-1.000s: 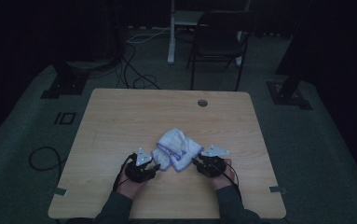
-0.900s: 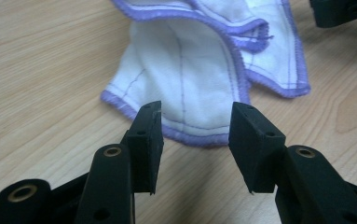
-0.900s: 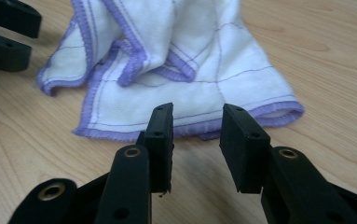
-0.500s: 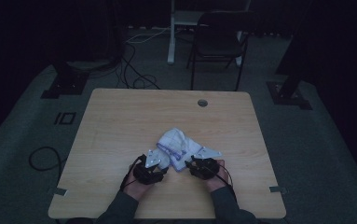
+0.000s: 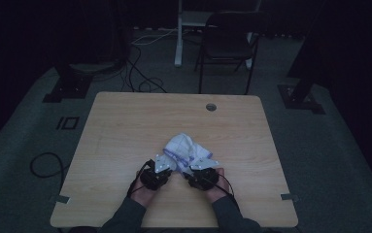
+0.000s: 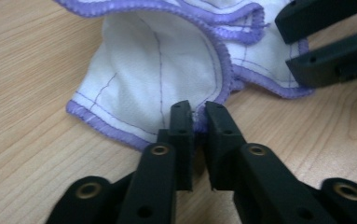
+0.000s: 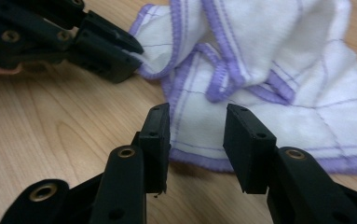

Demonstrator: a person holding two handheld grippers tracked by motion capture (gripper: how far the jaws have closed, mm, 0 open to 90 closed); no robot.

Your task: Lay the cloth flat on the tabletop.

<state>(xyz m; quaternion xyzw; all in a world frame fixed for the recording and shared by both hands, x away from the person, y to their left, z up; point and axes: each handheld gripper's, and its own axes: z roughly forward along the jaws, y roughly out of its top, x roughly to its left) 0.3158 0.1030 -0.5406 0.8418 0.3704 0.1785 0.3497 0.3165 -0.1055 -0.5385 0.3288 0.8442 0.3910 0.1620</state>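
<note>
A white cloth (image 5: 186, 148) with purple stitched edges lies crumpled on the wooden table (image 5: 125, 121), near its front edge. My left gripper (image 6: 198, 109) has just been closing, and its jaws now pinch the purple hem of the cloth (image 6: 157, 60) between them. In the high view it (image 5: 169, 164) sits at the cloth's near left corner. My right gripper (image 7: 197, 116) stands open, jaws astride the near hem of the cloth (image 7: 269, 46) without pressing it. It (image 5: 189, 168) is close beside the left gripper (image 7: 134, 53).
A round grommet hole (image 5: 211, 107) sits near the table's far edge. Beyond the table stand a dark chair (image 5: 227, 43) and a white post (image 5: 178, 34), with cables (image 5: 140, 73) on the floor. Black stand bases (image 5: 67, 85) flank the table.
The left jaws have gone from wide open to pinched on the cloth's hem. The right gripper has shifted left toward the left one, and the cloth is more bunched.
</note>
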